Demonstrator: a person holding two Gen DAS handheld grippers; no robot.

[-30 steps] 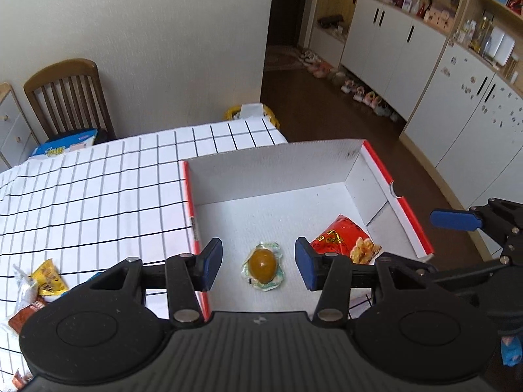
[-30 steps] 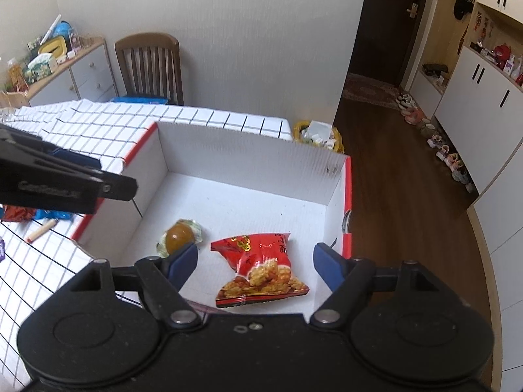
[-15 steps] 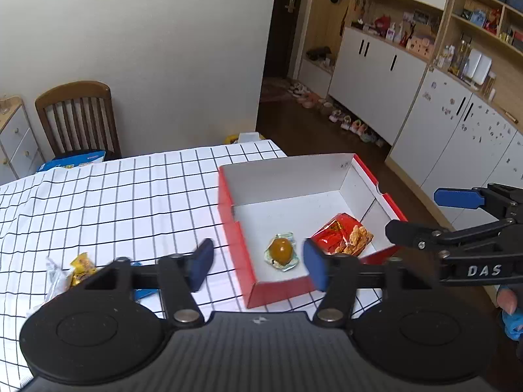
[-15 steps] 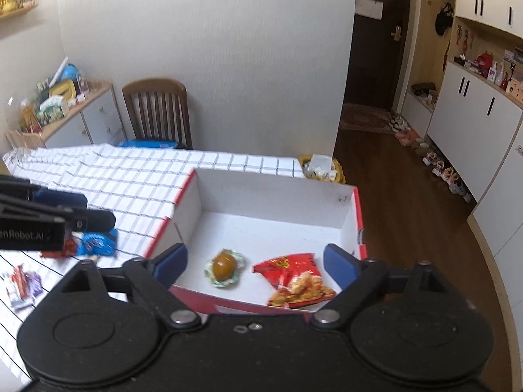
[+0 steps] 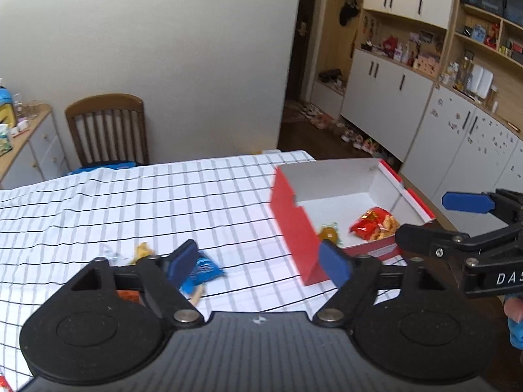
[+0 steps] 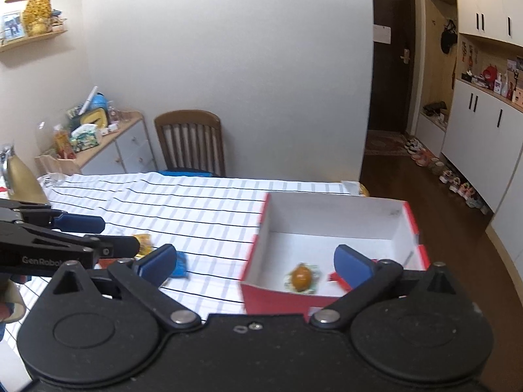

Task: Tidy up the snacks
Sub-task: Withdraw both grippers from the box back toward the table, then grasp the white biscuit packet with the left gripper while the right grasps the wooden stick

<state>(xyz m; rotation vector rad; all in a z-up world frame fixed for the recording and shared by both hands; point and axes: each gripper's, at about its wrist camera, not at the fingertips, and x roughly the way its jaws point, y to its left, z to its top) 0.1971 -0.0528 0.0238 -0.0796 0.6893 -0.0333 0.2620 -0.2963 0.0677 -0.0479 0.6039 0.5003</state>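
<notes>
A red box with a white inside (image 5: pixel 292 219) (image 6: pixel 330 219) stands at the table's right end. In it lie a wrapped brown egg (image 5: pixel 328 234) (image 6: pixel 301 277) and a red snack bag (image 5: pixel 374 225) (image 6: pixel 336 277). My left gripper (image 5: pixel 260 266) is open and empty, raised above the table left of the box. My right gripper (image 6: pixel 256 264) is open and empty, above the box's near left corner. On the cloth lie a blue packet (image 5: pixel 204 271) (image 6: pixel 179 264) and a yellow snack (image 5: pixel 142 251) (image 6: pixel 143 243).
The table has a white black-checked cloth (image 5: pixel 130 202). A wooden chair (image 5: pixel 108 127) stands behind it by the wall. A sideboard with clutter (image 6: pixel 98 143) stands at the left. White cabinets (image 5: pixel 392 94) line the right wall.
Both grippers have pulled up and back from inside the box. The left gripper has swung left over the loose snacks. The egg and red bag stay in the box.
</notes>
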